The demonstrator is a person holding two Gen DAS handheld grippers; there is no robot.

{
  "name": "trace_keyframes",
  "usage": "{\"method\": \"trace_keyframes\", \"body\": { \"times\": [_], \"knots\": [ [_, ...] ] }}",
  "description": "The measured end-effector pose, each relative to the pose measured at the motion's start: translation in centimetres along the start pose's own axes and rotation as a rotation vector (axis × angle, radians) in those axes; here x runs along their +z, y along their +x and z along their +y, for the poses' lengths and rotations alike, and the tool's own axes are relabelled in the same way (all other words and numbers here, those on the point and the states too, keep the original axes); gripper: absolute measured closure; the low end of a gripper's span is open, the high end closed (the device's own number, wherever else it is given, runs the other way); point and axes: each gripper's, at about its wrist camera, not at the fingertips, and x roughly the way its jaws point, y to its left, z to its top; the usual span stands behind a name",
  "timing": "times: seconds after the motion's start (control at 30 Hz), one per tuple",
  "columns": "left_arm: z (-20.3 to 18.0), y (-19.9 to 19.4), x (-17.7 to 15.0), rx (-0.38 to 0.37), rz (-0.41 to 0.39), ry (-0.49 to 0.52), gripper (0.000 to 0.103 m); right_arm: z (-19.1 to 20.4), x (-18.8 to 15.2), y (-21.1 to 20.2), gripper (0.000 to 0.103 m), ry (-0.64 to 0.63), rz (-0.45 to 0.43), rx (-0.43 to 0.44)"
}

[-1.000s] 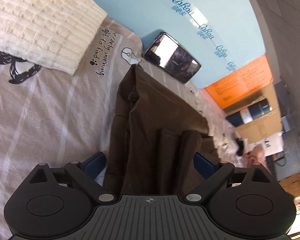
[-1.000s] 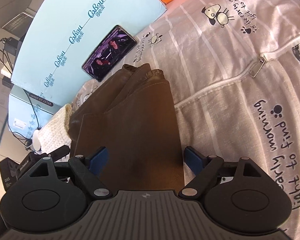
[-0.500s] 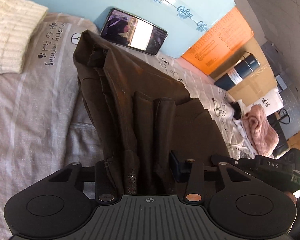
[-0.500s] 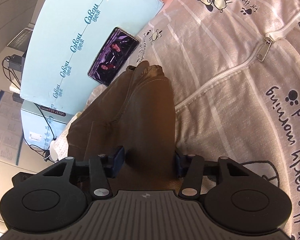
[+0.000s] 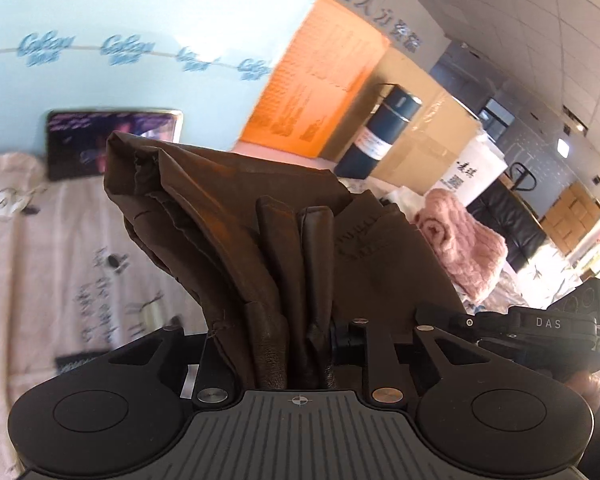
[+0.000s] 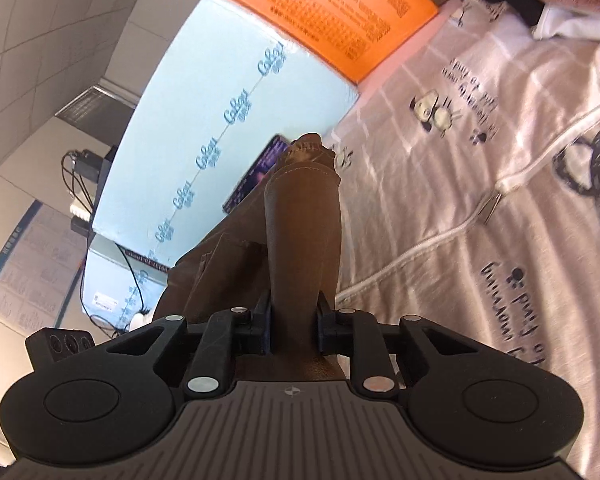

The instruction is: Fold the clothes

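A dark brown garment (image 5: 228, 200) is bunched and lifted off the printed grey bedsheet (image 6: 480, 160). My left gripper (image 5: 284, 336) has its jaws closing, with thick folds of the garment pinched between them; the cloth hides the left finger. In the right wrist view the same garment (image 6: 304, 216) runs away from me as a narrow roll. My right gripper (image 6: 294, 328) is also closing, both pads pressing on that roll. The right gripper's black body (image 5: 540, 324) shows at the right edge of the left wrist view, close beside the left one.
A phone (image 5: 112, 140) leans on a light blue board (image 5: 140, 40) behind the bed, next to an orange board (image 5: 320, 92). A dark blue flask (image 5: 380, 132), cardboard boxes (image 5: 428, 120) and a pink knit (image 5: 460, 240) sit to the right. The sheet's zipper (image 6: 492, 204) lies right of the garment.
Both grippers went from wide open to pinching the brown garment, then rose with it. The left view rolled and swung right; the white knit has left it.
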Motion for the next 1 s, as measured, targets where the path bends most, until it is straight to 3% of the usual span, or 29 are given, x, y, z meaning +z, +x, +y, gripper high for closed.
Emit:
{"method": "trace_keyframes", "body": {
  "times": [0.37,0.6,0.73,0.9,1.0],
  "knots": [
    [-13.7,11.7,8.8,-0.260,-0.034,0.331,0.079,-2.1,6.4,-12.0,0.085,-0.037,-0.440,-0.150],
    [-21.2,17.9,9.9,-0.360,-0.025,0.411,0.079,-4.3,8.8,-17.2,0.085,-0.029,-0.652,-0.312],
    [-23.2,21.5,8.9,-0.338,-0.011,0.397,0.078,-5.6,10.1,-18.4,0.085,-0.017,-0.720,-0.443],
    [-22.6,27.4,6.9,-0.210,0.148,0.345,0.072,-9.2,11.7,-16.4,0.085,0.026,-0.669,-0.684],
    [-21.6,28.3,6.2,-0.175,0.120,0.352,0.056,-10.7,12.3,-14.8,0.084,0.029,-0.631,-0.785]
  ]
}}
